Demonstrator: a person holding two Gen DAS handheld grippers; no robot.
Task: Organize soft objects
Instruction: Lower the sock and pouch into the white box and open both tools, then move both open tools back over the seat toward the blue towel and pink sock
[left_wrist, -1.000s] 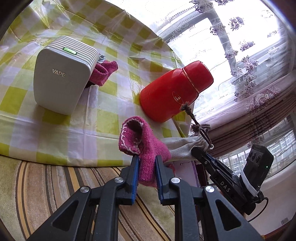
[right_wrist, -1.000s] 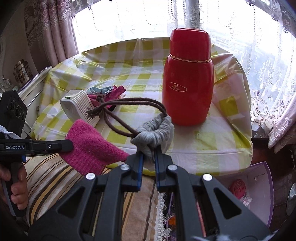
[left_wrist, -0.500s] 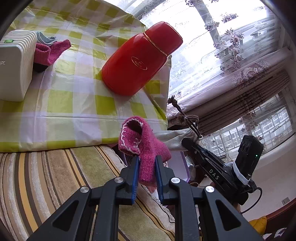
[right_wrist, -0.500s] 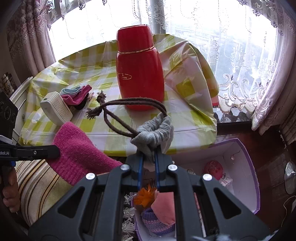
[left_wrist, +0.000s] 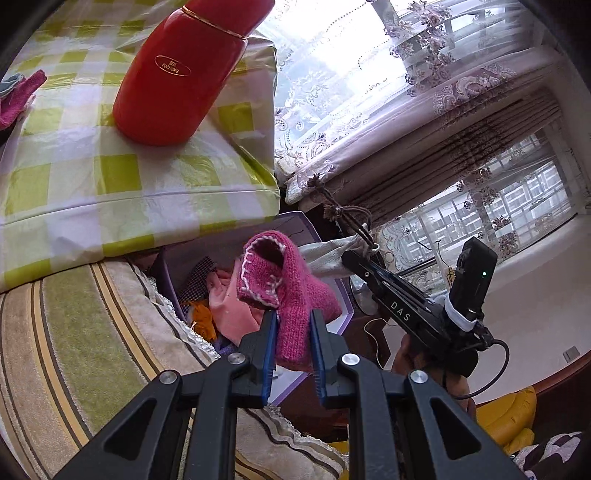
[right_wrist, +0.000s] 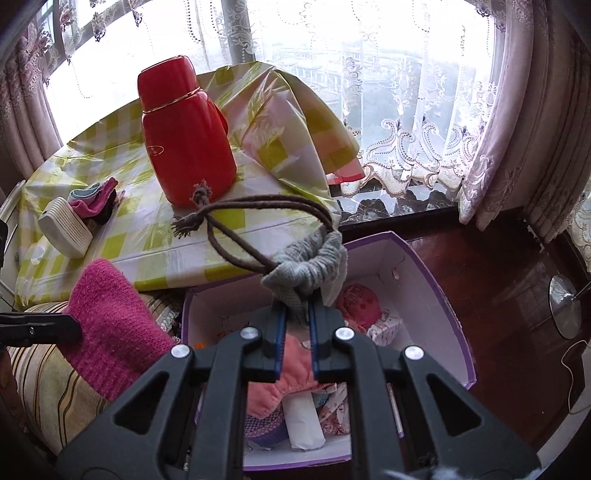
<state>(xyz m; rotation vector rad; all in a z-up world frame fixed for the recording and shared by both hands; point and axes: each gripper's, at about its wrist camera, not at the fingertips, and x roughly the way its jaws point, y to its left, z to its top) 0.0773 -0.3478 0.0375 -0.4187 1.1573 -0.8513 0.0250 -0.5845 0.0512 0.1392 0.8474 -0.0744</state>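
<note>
The left gripper (left_wrist: 291, 332) is pinched on a pink knitted sock (left_wrist: 288, 291), and the right gripper (right_wrist: 295, 321) is clamped on the gathered neck of a grey drawstring pouch (right_wrist: 308, 269); both soft items are held in the air above an open purple box (right_wrist: 436, 280) already holding folded cloth. The box sits on the floor, just below the edge of the tabletop (right_wrist: 155, 236) with its yellow checked cover, where a red flask (right_wrist: 184, 133), a white device (right_wrist: 64, 227) and a few more small socks (right_wrist: 94, 197) remain. The carrying step appears to be in hand. Next, each item would likely need lowering over the box's open space before the jaws are spread.
</note>
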